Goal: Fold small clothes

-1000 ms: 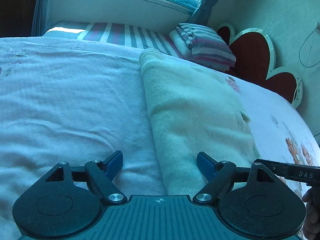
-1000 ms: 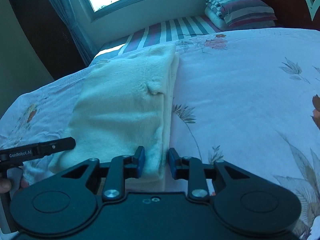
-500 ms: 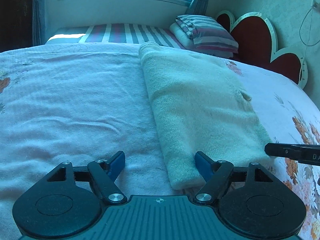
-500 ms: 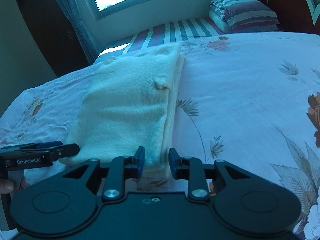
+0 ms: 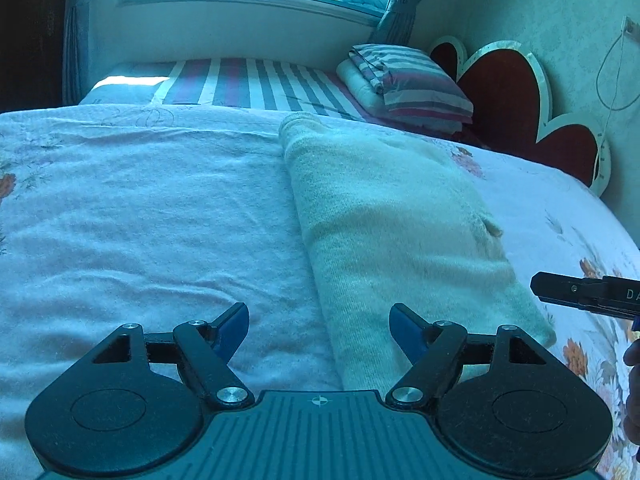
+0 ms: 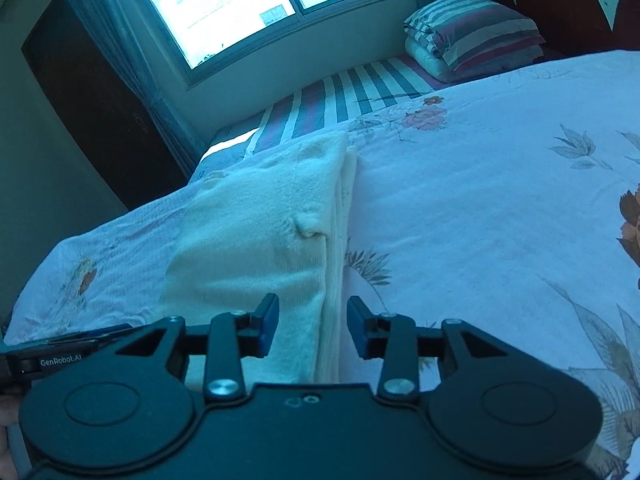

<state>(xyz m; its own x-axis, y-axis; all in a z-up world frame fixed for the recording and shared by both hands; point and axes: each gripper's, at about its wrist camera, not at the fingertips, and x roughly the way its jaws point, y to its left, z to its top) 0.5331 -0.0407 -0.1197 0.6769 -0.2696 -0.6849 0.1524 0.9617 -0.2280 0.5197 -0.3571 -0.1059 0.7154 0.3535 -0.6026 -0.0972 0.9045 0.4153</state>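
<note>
While both grippers are held spread and gripping nothing, the left gripper (image 5: 319, 330) straddles the near left edge of the cream folded garment (image 5: 404, 232), laid lengthwise on the floral bedspread (image 5: 140, 216); stacked layers are shown only between the right gripper's (image 6: 313, 327) fingers.

Dim bluish cast, blown-out window (image 6: 224, 4) backlight, fisheye bending at the edges.
</note>
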